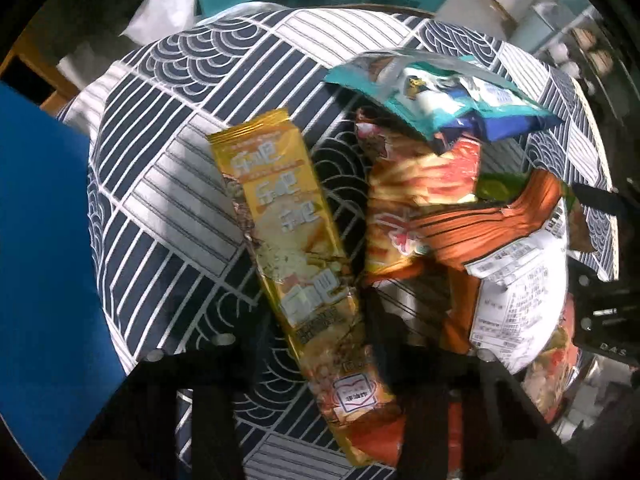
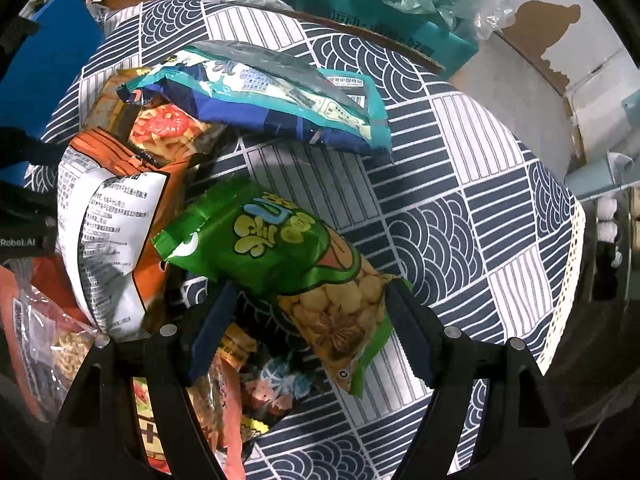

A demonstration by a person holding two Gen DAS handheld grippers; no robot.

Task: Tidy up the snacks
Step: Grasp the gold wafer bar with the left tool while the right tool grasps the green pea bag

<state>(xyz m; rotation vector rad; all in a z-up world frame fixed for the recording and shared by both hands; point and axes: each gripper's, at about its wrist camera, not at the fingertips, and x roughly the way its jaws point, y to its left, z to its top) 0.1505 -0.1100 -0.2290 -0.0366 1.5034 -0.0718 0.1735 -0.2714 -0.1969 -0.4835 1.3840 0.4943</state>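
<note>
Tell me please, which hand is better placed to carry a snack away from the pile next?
Probably the left. The left gripper appears already closed on the long yellow packet, which runs between its fingers. The right gripper is open, its fingers only straddling the green bag, so it must close first.

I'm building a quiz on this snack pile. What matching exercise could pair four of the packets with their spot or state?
Things:
1. Gold packet
2. Green packet
3. Teal packet
4. Orange bag

Places or states:
a. Printed white back facing up
b. Between the right gripper's open fingers
c. Far side of the pile, resting on other snacks
d. Between the left gripper's fingers

Pairs: 1-d, 2-b, 3-c, 4-a
</note>
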